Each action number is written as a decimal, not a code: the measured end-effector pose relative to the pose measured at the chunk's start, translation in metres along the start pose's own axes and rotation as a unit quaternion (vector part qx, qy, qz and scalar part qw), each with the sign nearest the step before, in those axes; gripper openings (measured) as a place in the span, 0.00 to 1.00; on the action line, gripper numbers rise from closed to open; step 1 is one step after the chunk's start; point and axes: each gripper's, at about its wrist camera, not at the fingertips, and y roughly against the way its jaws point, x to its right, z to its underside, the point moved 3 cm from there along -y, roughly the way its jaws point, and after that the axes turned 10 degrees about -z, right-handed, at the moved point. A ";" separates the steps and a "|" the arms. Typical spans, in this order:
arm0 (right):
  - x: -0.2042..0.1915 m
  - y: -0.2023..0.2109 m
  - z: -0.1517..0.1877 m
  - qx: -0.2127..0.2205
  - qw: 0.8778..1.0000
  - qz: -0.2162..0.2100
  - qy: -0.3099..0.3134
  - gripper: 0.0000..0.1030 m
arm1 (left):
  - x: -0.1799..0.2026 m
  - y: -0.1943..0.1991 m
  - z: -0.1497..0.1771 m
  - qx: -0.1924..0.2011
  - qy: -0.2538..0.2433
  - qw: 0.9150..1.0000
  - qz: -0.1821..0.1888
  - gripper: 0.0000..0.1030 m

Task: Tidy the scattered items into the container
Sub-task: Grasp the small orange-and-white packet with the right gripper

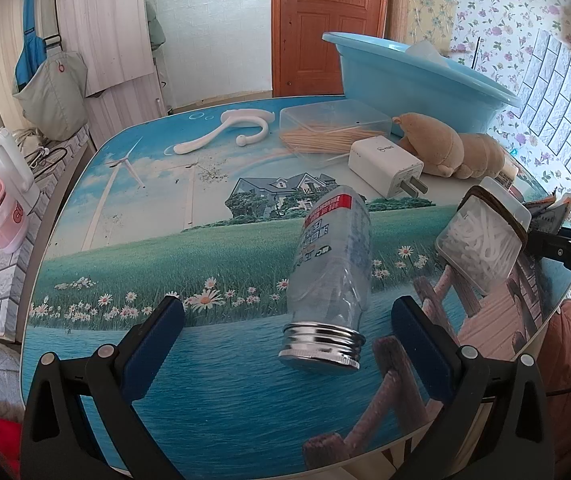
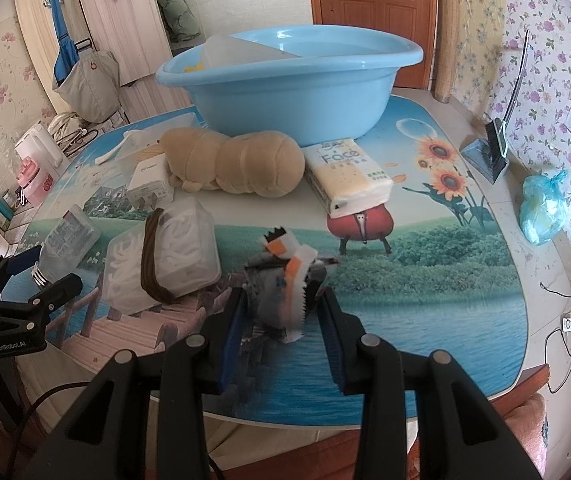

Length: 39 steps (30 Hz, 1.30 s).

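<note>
The tidying had barely got going, as far as I could judge: the blue basin [image 2: 285, 92] at the far side of the table [image 2: 465, 300] held only a pale translucent lid-like piece and something yellow, too hidden by the rim to name, while almost everything else lay out on the printed tabletop. The left gripper [image 1: 287, 326] stood released, its blue pads spread wide to either side of a clear bottle [image 1: 333, 256] that lay on its side with its metal screw neck toward the camera; nothing was pinched yet. The right gripper [image 2: 281, 312] had its pads drawn in around a crumpled grey and orange wrapper [image 2: 285, 280], and it looked to be grasping it just above the table, though motion blur there made real contact hard to confirm. Still waiting were the box of white floss picks [image 2: 161, 256] with a dark band round it, the plush toy [image 2: 233, 164] touching the basin's wall, the tissue pack [image 2: 345, 172] just beside it, the white charger [image 1: 385, 166], the box of toothpicks [image 1: 333, 132] and a white hook [image 1: 229, 132] near the far edge. From the left camera the basin's inside was out of sight, and the wrapper showed only as a sliver at the right edge.
</note>
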 end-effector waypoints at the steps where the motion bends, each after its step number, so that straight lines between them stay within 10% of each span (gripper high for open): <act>1: 0.000 0.000 0.000 0.000 1.000 0.000 0.000 0.35 | 0.000 0.000 0.000 0.000 0.000 1.000 0.000 1.00; 31: 0.002 0.001 0.002 0.000 1.000 0.000 0.000 0.35 | 0.009 -0.008 -0.014 -0.012 -0.028 0.999 0.020 0.99; 39: 0.001 0.002 0.001 0.001 1.000 -0.004 0.010 0.28 | 0.029 0.003 -0.018 0.014 -0.084 0.994 0.063 0.39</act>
